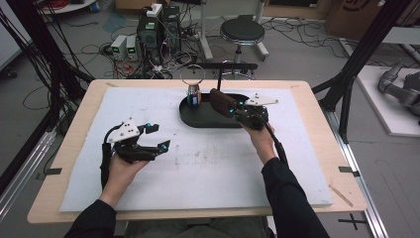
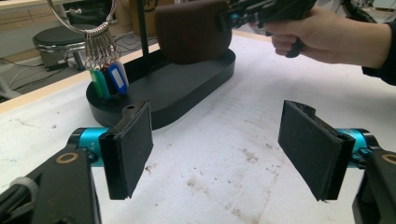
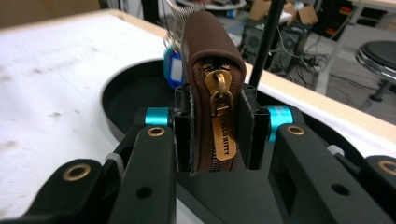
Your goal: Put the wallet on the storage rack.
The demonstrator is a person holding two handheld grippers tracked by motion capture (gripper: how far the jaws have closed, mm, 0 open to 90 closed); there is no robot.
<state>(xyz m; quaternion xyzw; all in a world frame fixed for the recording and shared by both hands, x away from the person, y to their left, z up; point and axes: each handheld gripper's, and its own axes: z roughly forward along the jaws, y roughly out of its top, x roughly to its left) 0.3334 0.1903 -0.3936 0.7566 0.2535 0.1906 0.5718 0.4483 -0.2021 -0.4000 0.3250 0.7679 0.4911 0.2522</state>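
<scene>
Pouch held over tray, ready to be set down.

The right gripper (image 3: 215, 135) clamped the brown pouch (image 3: 210, 70) by its zip end, keeping it above the black tray (image 1: 198, 121) beside the key ring (image 1: 192, 84) on its stand. The left gripper (image 1: 148, 139) waited with jaws wide and empty over the worktop (image 1: 223, 163), probably so as not to crowd the tray.

Even indoor light, soft shadows; backgrounds blur in both gripper views.
</scene>
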